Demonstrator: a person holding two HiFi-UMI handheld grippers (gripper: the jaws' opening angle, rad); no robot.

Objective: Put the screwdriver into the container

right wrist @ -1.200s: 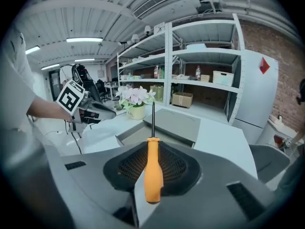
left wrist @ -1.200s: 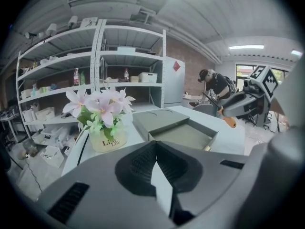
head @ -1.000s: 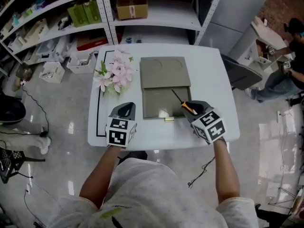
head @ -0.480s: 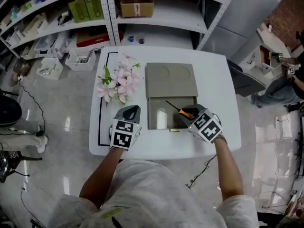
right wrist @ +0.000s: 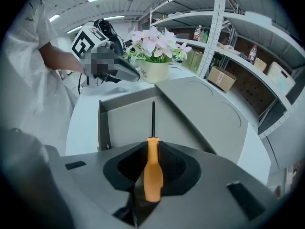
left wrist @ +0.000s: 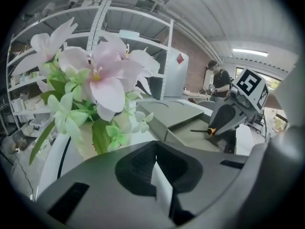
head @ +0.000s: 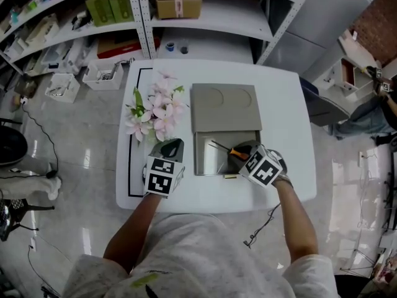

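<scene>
The screwdriver has an orange handle and a thin black shaft. My right gripper is shut on the handle, and the shaft points out over the open part of the grey container. From the head view, the right gripper sits at the container's near right edge, with the screwdriver tip above the open tray. The container's lid is slid back toward the shelves. My left gripper rests left of the container, jaws together, holding nothing.
A pot of pink flowers stands left of the container, close in front of the left gripper. A small brass piece lies on the white table near its front edge. Shelves rise behind the table.
My right gripper has carried the screwdriver leftward, bringing its shaft over the container's open tray. The left gripper has hardly moved.
</scene>
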